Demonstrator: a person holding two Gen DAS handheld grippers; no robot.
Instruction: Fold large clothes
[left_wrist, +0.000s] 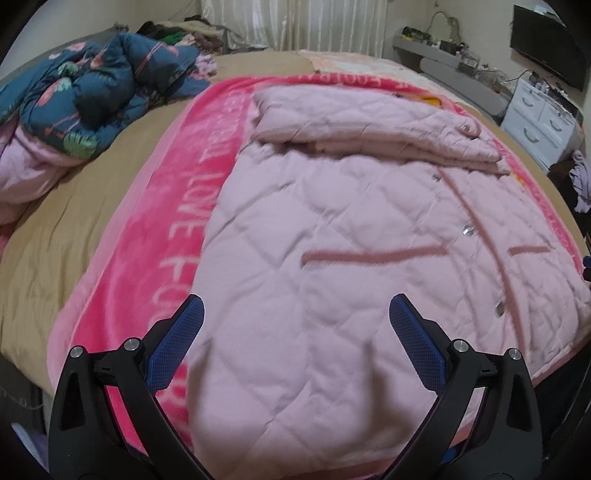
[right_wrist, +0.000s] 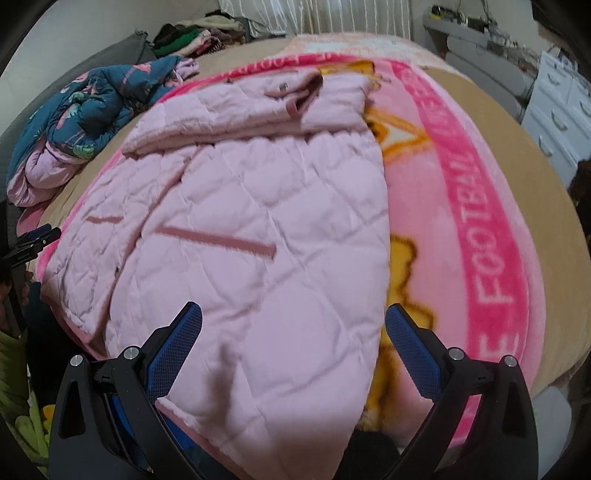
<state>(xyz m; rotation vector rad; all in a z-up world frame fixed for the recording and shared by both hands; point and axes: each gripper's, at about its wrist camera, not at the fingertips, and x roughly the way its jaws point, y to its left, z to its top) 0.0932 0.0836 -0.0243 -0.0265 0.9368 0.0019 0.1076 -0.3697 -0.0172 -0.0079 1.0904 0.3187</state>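
A large pale pink quilted jacket (left_wrist: 332, 236) lies flat on a bright pink blanket (left_wrist: 147, 258) on the bed, front up with snap buttons showing and its sleeves folded across the top. It also shows in the right wrist view (right_wrist: 240, 221). My left gripper (left_wrist: 295, 306) is open and empty, its blue pads wide apart just above the jacket's lower left part. My right gripper (right_wrist: 293, 314) is open and empty above the jacket's lower right edge. The left gripper's tip (right_wrist: 35, 240) shows at the far left of the right wrist view.
A crumpled dark blue floral jacket (left_wrist: 96, 92) lies on the tan sheet (left_wrist: 74, 221) at the back left. More clothes (right_wrist: 192, 35) are piled by the curtain. A white drawer unit (left_wrist: 543, 118) and a grey shelf stand to the right of the bed.
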